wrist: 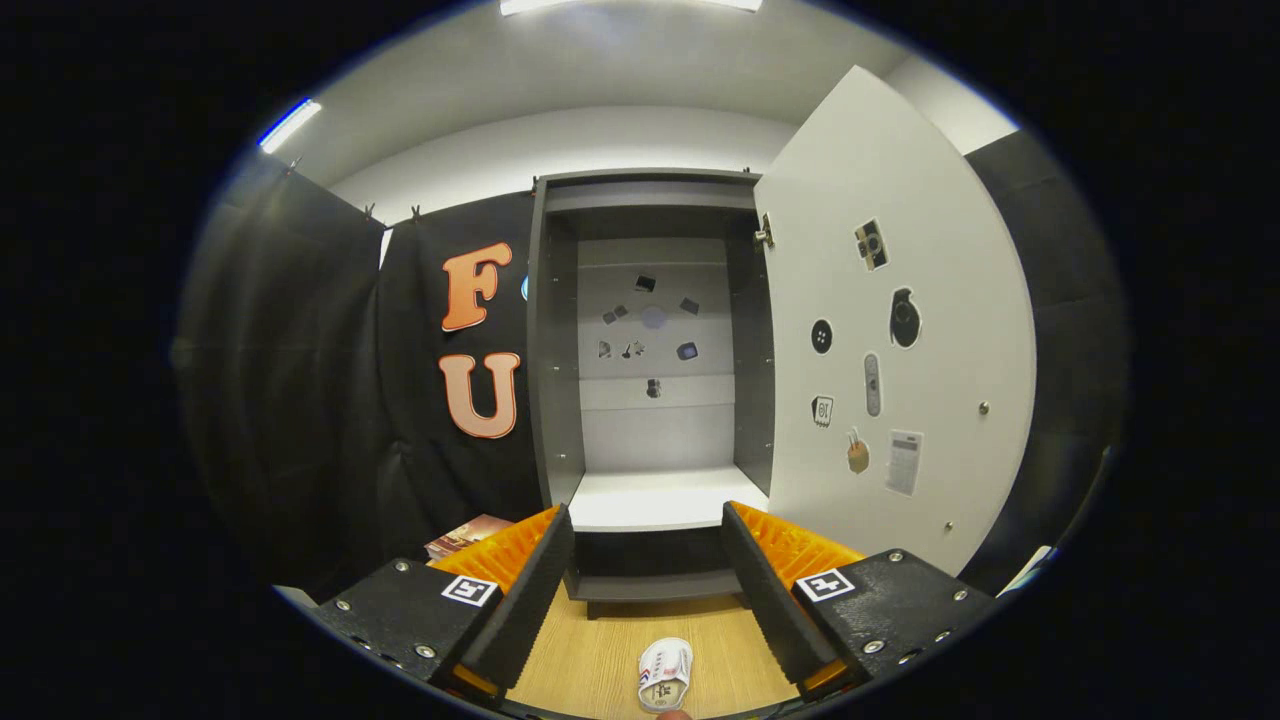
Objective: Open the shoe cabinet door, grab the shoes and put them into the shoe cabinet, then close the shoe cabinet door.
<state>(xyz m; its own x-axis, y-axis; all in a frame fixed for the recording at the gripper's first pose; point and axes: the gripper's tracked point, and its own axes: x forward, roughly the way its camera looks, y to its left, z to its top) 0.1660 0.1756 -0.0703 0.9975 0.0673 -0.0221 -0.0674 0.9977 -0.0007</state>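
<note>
Gripper [648, 545] is wide open, fingers well apart, holding nothing and touching nothing we can see. Each finger body carries a small square black-and-white marker tag on top; we can't read anything on them.

Between the fingers, low and close to us, we see one shoe [665, 673] lying on the wooden floor [590, 655], pale with some red and blue marks. It's clear of both fingers. Printing on it is too small to read.

Beyond the fingers stands the cabinet [545, 340], dark grey frame, door [900, 330] swung open to the right. We see a pale shelf [655, 497] inside at roughly fingertip level, nothing on it. Small stickers are scattered on the cabinet's back panel; too small to make out.

Door's inner face has several stickers too: a camera-like one near the top, a round black button, a dark rounded shape, a slim grey remote-like one, a tag with what looks like "10", and a calculator picture lower down. No brand legible on any. We also see a hinge [764, 235] at the door's upper left corner.

Left of the cabinet, just past the left finger, something flat like a book [468, 534] lies on the floor.
</note>
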